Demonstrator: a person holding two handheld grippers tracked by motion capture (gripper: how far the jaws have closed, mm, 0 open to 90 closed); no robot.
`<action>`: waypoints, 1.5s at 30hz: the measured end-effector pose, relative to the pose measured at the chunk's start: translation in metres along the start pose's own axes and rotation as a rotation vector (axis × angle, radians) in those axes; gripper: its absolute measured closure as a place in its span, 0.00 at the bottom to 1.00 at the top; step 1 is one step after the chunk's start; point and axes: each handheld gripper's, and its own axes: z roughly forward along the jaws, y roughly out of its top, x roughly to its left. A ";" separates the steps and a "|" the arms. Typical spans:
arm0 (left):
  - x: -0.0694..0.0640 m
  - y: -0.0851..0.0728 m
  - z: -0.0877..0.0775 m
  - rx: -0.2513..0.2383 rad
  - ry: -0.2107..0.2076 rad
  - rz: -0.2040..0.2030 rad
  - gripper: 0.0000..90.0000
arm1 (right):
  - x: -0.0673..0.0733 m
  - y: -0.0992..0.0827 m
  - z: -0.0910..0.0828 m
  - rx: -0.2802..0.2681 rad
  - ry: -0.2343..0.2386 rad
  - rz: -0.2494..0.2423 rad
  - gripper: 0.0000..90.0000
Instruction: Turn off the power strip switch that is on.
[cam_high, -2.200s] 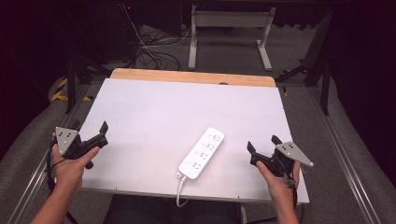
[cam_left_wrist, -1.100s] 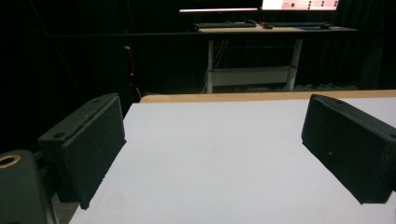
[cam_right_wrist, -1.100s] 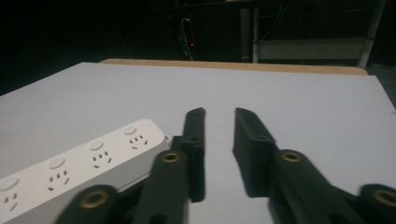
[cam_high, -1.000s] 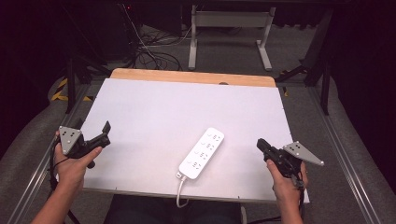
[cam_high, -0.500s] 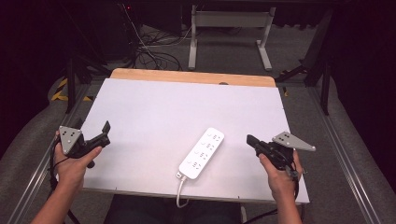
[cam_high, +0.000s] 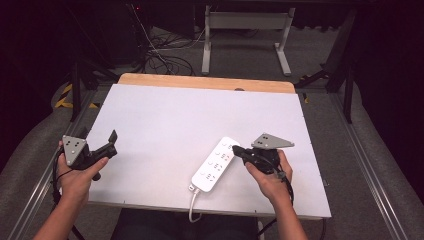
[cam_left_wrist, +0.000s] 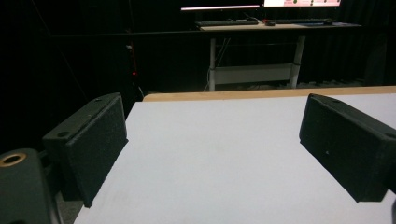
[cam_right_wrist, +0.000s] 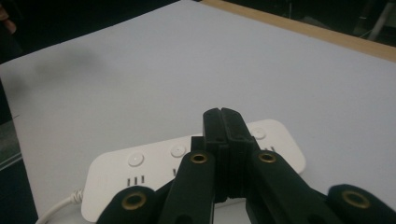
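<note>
A white power strip (cam_high: 215, 164) with several sockets and round switches lies slantwise on the white table top (cam_high: 165, 120), its cord hanging over the near edge. My right gripper (cam_high: 236, 149) is shut, its jaws pressed together with nothing between them, and its tip sits just over the strip's far right end. In the right gripper view the closed jaw tips (cam_right_wrist: 222, 114) hover above the power strip (cam_right_wrist: 154, 161). My left gripper (cam_high: 111, 141) rests at the table's left edge with jaws wide apart and empty; its black pads (cam_left_wrist: 95, 140) frame bare table in the left gripper view.
A wooden strip (cam_high: 205, 82) runs along the table's far edge. Behind it stand a desk frame (cam_high: 245, 35) and loose cables (cam_high: 165, 55) on the floor. The strip's white cord (cam_high: 191, 207) dangles off the near edge.
My right gripper has closed its jaws and swung left from the table's right edge to the power strip's far end. The left gripper has stayed where it was.
</note>
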 end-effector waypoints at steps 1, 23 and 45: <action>0.000 0.000 0.000 0.000 0.000 0.000 0.09 | 0.002 0.001 0.004 0.009 0.013 -0.007 1.00; 0.002 -0.001 -0.004 0.004 -0.003 0.012 0.10 | 0.060 -0.004 0.084 0.293 0.159 -0.205 1.00; -0.001 -0.002 -0.004 0.008 -0.007 0.013 0.10 | 0.065 -0.007 0.089 0.329 0.118 -0.194 1.00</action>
